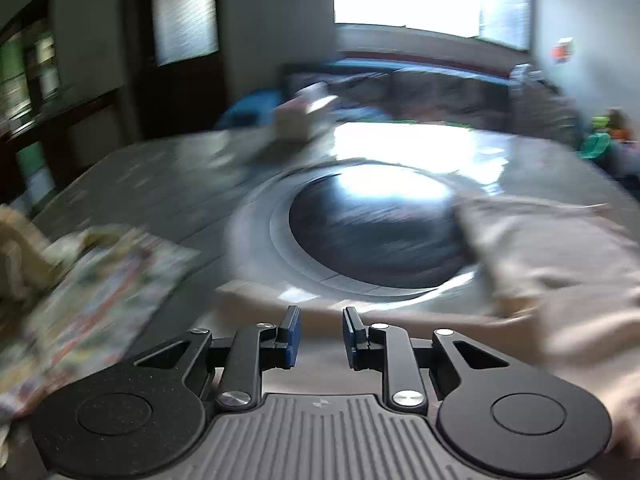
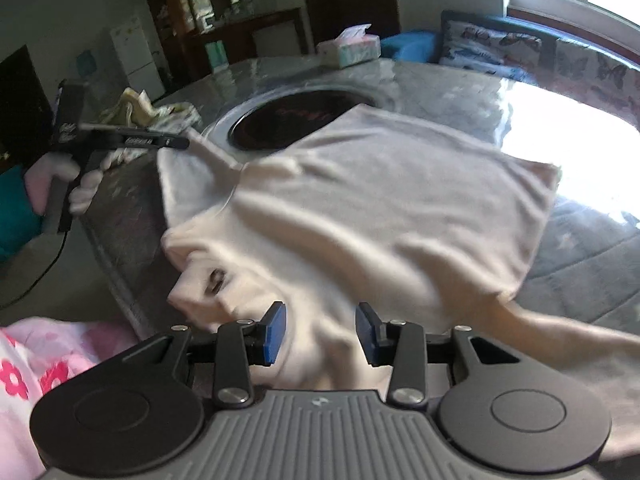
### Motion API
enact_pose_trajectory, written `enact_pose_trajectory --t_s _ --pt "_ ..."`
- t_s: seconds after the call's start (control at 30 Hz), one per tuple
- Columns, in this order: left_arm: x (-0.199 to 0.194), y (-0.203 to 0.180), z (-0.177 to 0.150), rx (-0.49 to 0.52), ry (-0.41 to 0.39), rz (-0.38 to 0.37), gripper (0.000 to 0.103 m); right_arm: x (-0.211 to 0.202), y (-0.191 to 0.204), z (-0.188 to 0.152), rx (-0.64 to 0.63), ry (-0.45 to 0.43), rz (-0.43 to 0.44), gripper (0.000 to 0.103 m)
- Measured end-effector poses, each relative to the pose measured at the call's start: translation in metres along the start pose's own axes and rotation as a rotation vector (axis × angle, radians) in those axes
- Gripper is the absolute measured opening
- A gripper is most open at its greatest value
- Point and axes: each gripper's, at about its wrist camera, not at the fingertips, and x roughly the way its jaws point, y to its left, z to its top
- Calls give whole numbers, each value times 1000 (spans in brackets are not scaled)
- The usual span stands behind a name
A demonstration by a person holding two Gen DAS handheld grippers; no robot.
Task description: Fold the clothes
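A cream-white garment (image 2: pixel 360 200) is lying spread over the near part of a grey marble-patterned table (image 2: pixel 440 80), its far edge reaching over the rim of a dark round hob (image 2: pixel 296 120) that is sitting sunk into the tabletop. The near part of the cloth is bunching into folds and trailing off the table's edge toward the right gripper (image 2: pixel 320 334). That gripper's blue pads (image 2: pixel 274 334) are standing a moderate gap apart with the bunched cloth lying in and under the gap; whether the pads are pressing on it cannot be told from this view.

In the right wrist view the left gripper (image 2: pixel 182 143) is hovering at the garment's left corner, where a strip of cloth is rising up to its tip, and a white-gloved hand (image 2: pixel 86 188) is gripping its handle. In its own blurred view the left gripper (image 1: pixel 321 338) is showing a narrow gap between its fingers, with pale cloth (image 1: pixel 560 264) lying to the right and below; whether it is holding any cloth cannot be made out.

Beyond the hob a tissue box (image 2: pixel 352 50) is sitting near the far edge of the table. At the left a colourful patterned cloth (image 1: pixel 92 312) is lying in a heap, and a pink flowered sleeve (image 2: pixel 24 364) is showing at the lower left corner
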Motion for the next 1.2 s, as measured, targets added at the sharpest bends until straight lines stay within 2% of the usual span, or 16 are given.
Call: enact_pose_trajectory --t_s 0.1,0.23,0.37,0.43,0.6,0.87,1.07,1.2 --pt "0 -42 10 51 -2 -194 25 -5 -12 15 -9 -34 -60 38" --pt "10 -107 7 157 58 -437 24 3 -38 36 18 -54 -131 38" --pt "10 -160 -8 274 103 -628 24 23 -69 54 69 -47 -177 38" --pt "9 -179 -16 319 124 -699 24 34 -81 60 94 -42 -192 38" --pt "13 -194 -27 363 152 -778 23 63 -105 78 142 -36 -234 38" --pt "11 -192 -33 329 172 -855 25 96 -134 99 171 -39 -339 38" --pt "17 -187 -35 280 182 -888 25 112 -148 118 157 -56 -401 40" --pt "18 -185 -30 266 183 -883 26 112 -144 124 139 -54 -397 40"
